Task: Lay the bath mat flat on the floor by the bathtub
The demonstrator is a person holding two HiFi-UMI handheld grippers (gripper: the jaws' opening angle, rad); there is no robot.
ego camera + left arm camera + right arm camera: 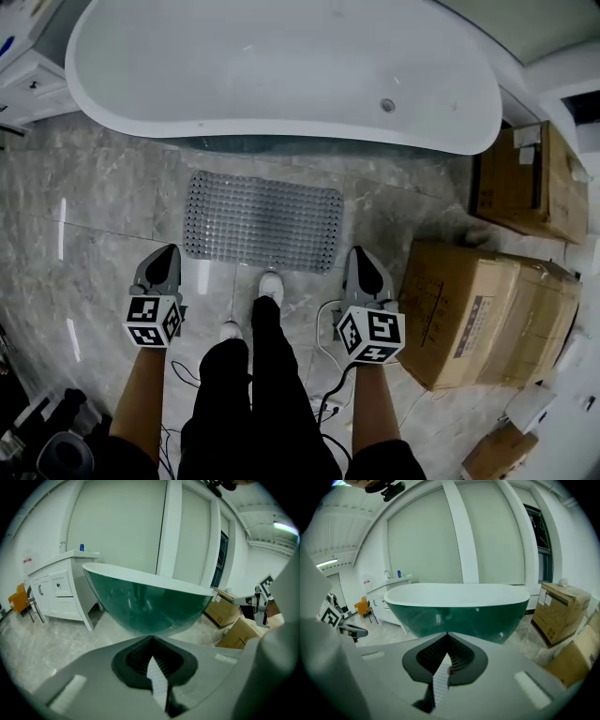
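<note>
**Head view.** A translucent grey, studded rectangular bath mat (262, 222) lies flat on the grey marble floor (94, 206), just beside the white oval bathtub (281, 66). The left gripper (167, 253) and right gripper (360, 255) are held at the mat's near side. Brown cardboard boxes (487, 314) stand to the right.

**Left gripper view.** The jaws are closed together with nothing between them, and face the bathtub's dark green outer wall.

**Right gripper view.** The jaws are likewise pressed together and empty.

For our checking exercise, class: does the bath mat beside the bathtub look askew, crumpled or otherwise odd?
Nothing stands out. The bath mat lies flat on the floor, close alongside the bathtub, with no corner folded or bunched up.
</note>
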